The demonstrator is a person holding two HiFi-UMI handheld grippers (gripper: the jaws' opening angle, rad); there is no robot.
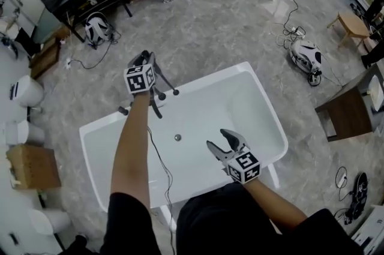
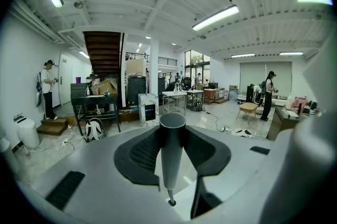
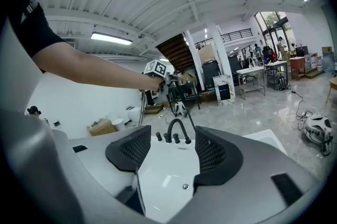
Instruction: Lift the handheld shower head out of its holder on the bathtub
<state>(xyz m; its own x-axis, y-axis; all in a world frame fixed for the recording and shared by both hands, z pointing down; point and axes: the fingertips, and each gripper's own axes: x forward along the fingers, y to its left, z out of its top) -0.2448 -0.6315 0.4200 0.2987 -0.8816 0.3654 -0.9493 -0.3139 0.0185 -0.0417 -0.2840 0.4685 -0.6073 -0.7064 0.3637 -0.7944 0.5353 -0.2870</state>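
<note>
My left gripper (image 1: 146, 58) is raised above the far rim of the white bathtub (image 1: 259, 87), shut on the dark handheld shower head (image 1: 167, 83). In the left gripper view the shower head's grey tapered handle (image 2: 171, 157) stands upright between the jaws of the left gripper (image 2: 172, 136). A thin dark hose (image 1: 156, 108) hangs from it toward the rim. My right gripper (image 1: 218, 138) is open and empty over the near right of the tub. Through the right gripper (image 3: 171, 152) I see the black arched faucet (image 3: 177, 129) and the left gripper (image 3: 158, 68) held above it.
The tub's drain (image 1: 177, 137) lies mid-basin. Toilets (image 1: 27, 92) and a cardboard box (image 1: 33, 167) stand at the left. A wooden table (image 1: 348, 113) is at the right, a white helmet-like thing (image 1: 306, 56) on the floor beyond. People stand far off in the room.
</note>
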